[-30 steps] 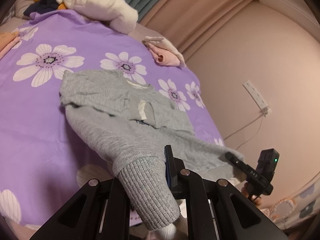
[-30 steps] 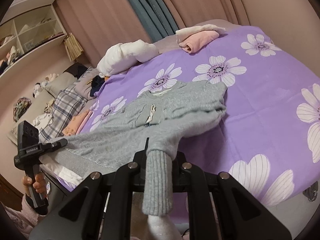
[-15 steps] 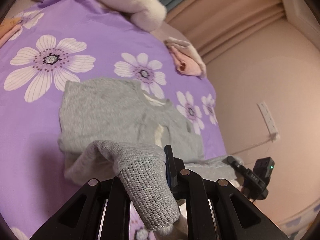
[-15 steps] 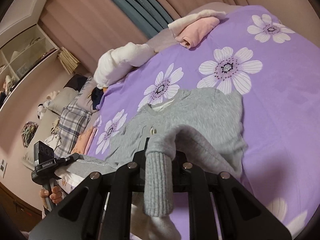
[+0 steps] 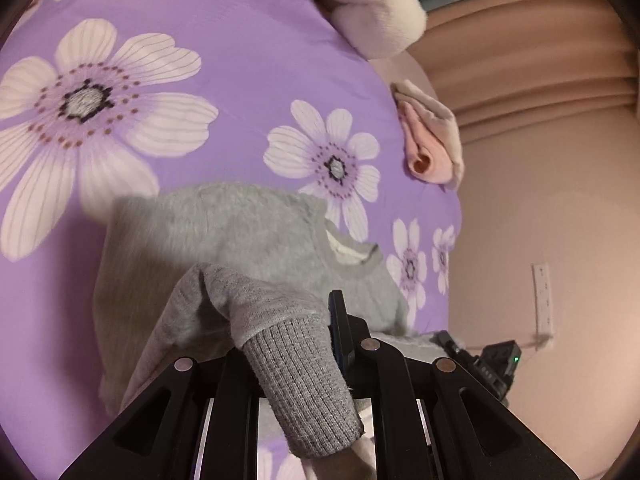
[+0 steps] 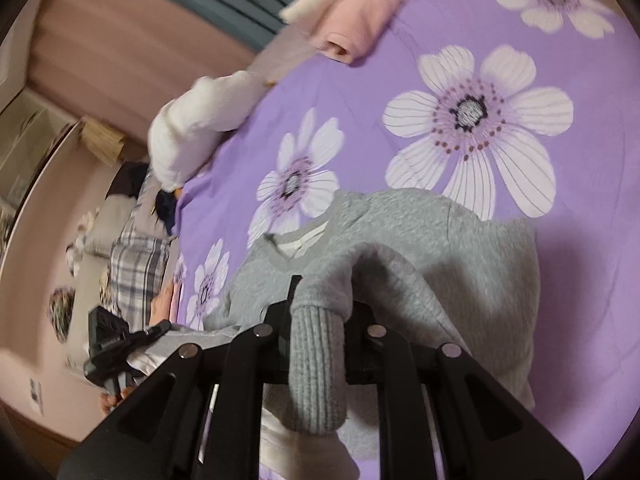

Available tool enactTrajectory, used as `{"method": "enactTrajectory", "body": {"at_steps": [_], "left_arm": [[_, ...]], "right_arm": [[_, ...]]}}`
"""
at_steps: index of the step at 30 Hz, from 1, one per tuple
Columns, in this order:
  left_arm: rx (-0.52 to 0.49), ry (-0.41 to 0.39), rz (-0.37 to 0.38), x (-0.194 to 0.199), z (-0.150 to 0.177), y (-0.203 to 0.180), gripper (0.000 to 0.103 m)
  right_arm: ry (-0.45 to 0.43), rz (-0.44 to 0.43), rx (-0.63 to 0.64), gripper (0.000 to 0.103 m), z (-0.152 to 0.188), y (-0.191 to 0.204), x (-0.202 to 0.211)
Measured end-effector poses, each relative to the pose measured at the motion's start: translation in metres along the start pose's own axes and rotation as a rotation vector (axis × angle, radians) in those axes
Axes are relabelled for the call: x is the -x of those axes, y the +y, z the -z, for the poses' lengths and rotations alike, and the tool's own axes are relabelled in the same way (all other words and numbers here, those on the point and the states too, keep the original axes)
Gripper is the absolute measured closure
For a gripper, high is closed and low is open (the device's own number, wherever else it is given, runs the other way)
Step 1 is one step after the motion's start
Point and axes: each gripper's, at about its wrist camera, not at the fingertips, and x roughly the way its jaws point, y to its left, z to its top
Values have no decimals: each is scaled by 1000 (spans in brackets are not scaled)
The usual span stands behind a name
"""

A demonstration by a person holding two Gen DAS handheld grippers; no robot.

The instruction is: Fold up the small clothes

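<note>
Only the right wrist view shows plaid bedding (image 6: 136,256), while both jaws pinch the grey sweater's (image 5: 248,232) ribbed cuffs (image 5: 304,384).

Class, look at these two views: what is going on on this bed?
A person holds a gripper in each hand. The left gripper and right gripper each clamp a ribbed cuff of the small grey knit sweater, carrying its lower part over the collar end on the purple flowered bedspread.
</note>
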Motion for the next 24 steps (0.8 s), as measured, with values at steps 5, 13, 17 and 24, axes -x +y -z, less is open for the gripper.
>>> {"method": "enactTrajectory", "body": {"at_steps": [5, 13, 17, 24], "left_arm": [[115, 25, -28, -30, -27, 21, 93], [263, 59, -81, -58, -52, 57, 61], [282, 37, -27, -52, -63, 60, 48], [283, 14, 7, -49, -71, 60, 36]], "right_arm": [[56, 10, -102, 84, -24, -18, -33], [101, 7, -244, 57, -42, -49, -54], [66, -32, -280, 50, -52, -55, -46], [-71, -36, -299, 40, -62, -64, -29]]}}
